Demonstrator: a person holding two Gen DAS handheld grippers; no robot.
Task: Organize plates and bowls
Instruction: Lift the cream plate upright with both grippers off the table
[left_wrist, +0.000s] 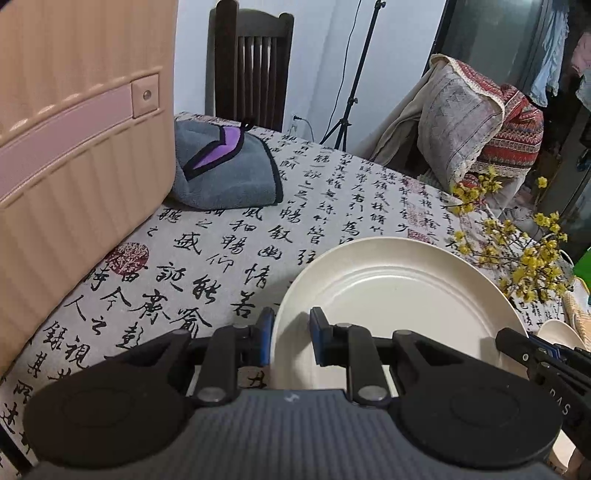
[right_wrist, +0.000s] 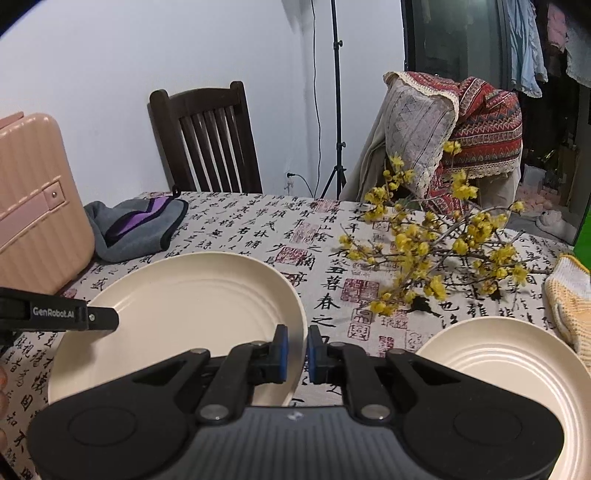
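You get soft, even indoor light in both wrist views, with no hard glare. The cream plate (left_wrist: 399, 295) shows only gentle shading across its ridges. Fisheye distortion bends the pink suitcase (left_wrist: 81, 147) and the bench (right_wrist: 258, 221) edge near the frame borders, and dark corners vignette the top left. The yellow flowers (right_wrist: 436, 251) look slightly soft; the hanging clothes at far right are dim.

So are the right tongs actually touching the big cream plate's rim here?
Touching. The right wrist view shows the right tongs closed on the near-right rim of the large cream round plate, blue pads on either side of the edge.
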